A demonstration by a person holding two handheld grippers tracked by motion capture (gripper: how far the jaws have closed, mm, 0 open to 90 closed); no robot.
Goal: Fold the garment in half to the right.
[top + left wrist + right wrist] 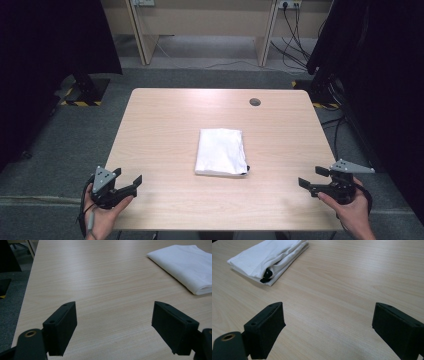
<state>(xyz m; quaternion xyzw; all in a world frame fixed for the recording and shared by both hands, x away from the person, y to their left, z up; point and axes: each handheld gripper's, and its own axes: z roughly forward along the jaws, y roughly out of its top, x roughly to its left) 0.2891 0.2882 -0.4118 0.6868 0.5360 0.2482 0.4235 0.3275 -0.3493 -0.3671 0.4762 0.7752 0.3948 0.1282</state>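
A folded white cloth (221, 151) lies flat near the middle of the light wooden table (165, 115). A small black tag sticks out at its near right corner. My left gripper (127, 176) hovers over the table's near left corner, open and empty, well left of the cloth. At the near right edge my right gripper (313, 177) is also open with nothing between its pads. The left gripper view has the cloth (185, 265) at the upper right beyond the open gripper (113, 325). The right gripper view has the cloth (268, 258) at the upper left, far from the gripper (328, 327).
A small dark round hole (255, 102) sits near the table's far right edge. Black curtains and stands flank the table on both sides. A desk with hanging cables (295, 40) stands behind on the grey carpet.
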